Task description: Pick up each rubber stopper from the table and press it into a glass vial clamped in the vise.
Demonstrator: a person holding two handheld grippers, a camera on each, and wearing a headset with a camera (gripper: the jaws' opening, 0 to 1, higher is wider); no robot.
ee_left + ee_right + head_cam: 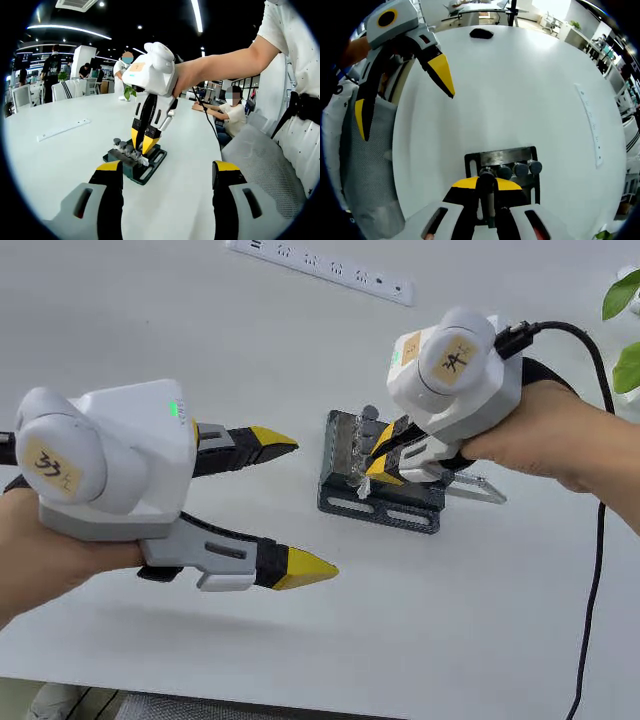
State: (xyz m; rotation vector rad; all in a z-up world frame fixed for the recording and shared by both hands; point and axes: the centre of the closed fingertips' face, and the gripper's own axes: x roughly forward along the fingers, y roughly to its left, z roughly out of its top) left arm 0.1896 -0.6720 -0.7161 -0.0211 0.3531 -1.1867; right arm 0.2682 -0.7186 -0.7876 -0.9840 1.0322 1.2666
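Note:
A black vise (383,502) stands on the white table and clamps a row of glass vials. Three vials carry dark rubber stoppers (520,169). My right gripper (383,466) reaches down onto the near end of the row. Its jaws are shut on a dark rubber stopper (486,178) that sits at the mouth of a vial there. From the left gripper view, the right gripper (142,141) hangs straight over the vise (134,163). My left gripper (296,505) is held open to the left of the vise, clear of it, with nothing between its yellow-tipped fingers.
A white power strip (320,267) lies at the table's far edge. A black cable (596,540) runs down the right side, with green leaves (624,295) at the far right. A small black object (481,33) lies far across the table. People sit in the background.

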